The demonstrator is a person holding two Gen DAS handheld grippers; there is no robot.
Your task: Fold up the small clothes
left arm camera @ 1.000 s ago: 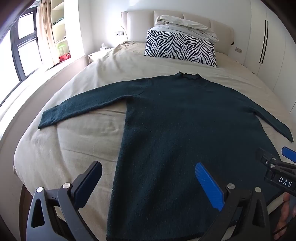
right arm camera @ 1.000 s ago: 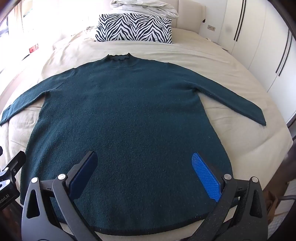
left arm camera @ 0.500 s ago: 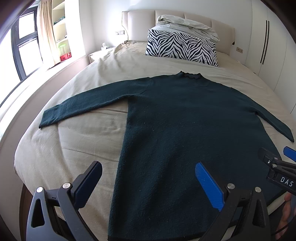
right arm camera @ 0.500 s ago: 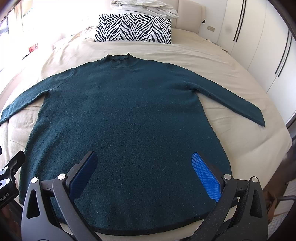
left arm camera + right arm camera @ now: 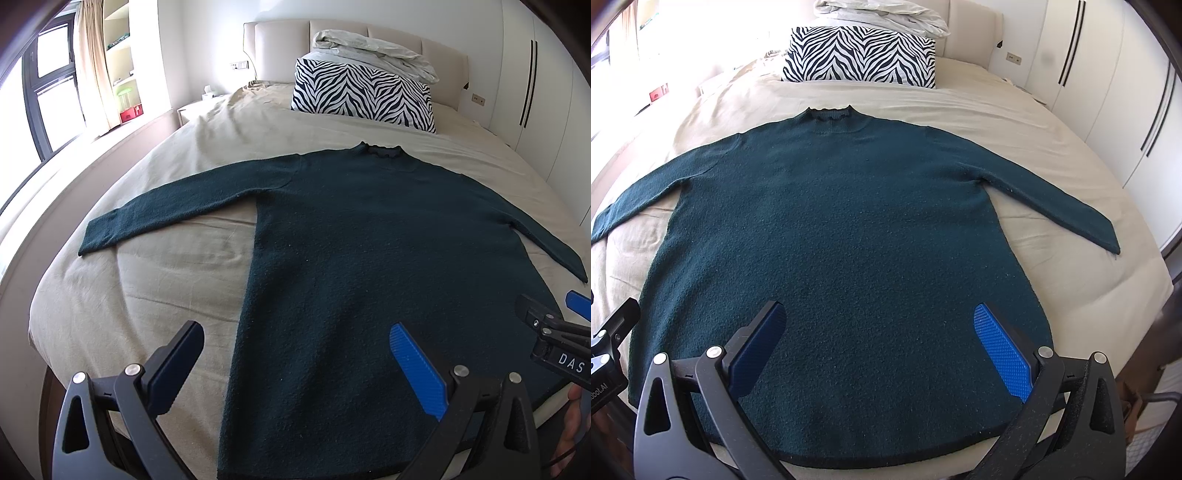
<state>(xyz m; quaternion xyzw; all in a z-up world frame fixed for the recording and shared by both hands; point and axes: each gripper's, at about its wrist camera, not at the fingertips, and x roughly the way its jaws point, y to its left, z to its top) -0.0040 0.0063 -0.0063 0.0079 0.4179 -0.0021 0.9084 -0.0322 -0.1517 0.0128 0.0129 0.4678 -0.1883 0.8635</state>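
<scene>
Fingers spread wide, gripping nothing, above flat sweater on bed (unfolded); next: pinching a sleeve.

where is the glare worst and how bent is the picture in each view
Left wrist view: the window at far left is blown out and spills glare over the sill; the bed edge bows into a curve. Right wrist view: the top left corner is washed white; the wardrobe lines lean and curve, and the sweater bulges, its hem arched. Both views are dark at the corners and sharp, without motion blur.
</scene>
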